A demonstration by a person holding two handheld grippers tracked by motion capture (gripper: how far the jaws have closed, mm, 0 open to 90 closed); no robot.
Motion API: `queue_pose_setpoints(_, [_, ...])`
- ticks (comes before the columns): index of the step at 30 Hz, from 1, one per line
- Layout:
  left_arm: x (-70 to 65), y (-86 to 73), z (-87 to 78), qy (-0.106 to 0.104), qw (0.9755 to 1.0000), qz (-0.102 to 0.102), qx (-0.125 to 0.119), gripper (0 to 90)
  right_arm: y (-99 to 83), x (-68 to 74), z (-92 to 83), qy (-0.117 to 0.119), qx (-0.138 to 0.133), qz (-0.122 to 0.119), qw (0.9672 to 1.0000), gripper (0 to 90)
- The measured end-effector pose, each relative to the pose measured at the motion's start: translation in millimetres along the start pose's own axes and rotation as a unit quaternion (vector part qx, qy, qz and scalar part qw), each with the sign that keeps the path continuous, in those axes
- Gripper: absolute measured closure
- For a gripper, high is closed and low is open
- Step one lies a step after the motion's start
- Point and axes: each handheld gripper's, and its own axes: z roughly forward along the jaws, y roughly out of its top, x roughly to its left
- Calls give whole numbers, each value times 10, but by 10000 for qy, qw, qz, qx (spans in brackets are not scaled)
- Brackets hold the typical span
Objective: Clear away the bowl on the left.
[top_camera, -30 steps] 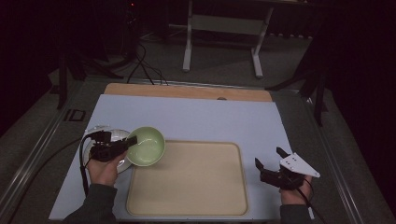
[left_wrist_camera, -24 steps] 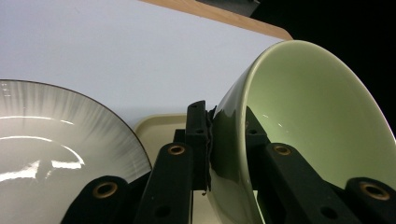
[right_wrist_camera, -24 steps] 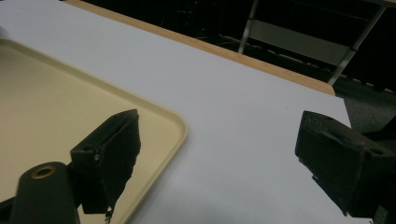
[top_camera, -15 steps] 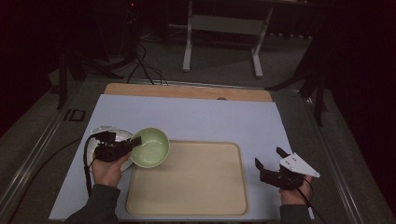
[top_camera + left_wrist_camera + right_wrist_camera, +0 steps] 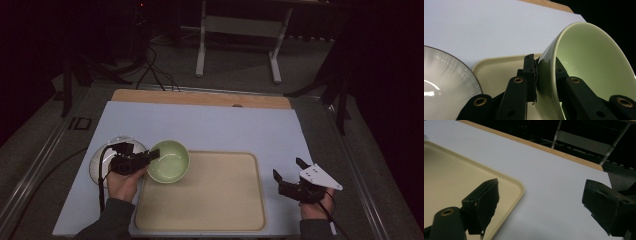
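A pale green bowl [image 5: 169,160] hangs over the left end of the beige tray [image 5: 220,200], tilted in the grip of my left gripper [image 5: 150,155], which is shut on its near rim. In the left gripper view the two jaws pinch the green bowl's [image 5: 589,67] wall, one inside and one outside. A grey-white plate [image 5: 100,162] lies under my left hand on the white table top; the same plate [image 5: 444,82] is at the lower left of that view. My right gripper [image 5: 287,169] rests open, right of the tray, nothing between its fingers [image 5: 484,202].
The tray's corner [image 5: 516,187] lies just left of my right gripper. A wooden strip [image 5: 200,98] borders the far edge of the white table top [image 5: 210,125]. Beyond it stand a white stand's legs [image 5: 240,45] and cables on a dark floor.
My left gripper has carried the green bowl to the right, from beside the plate to over the tray's left end. The right gripper has stayed still.
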Motion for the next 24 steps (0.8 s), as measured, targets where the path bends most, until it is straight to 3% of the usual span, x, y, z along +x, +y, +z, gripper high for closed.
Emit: queue_pose_setpoints(24, [-206, -97, 228, -128, 9990, 253, 337, 800, 1, -4, -4, -7, -9, 21, 10000, 136])
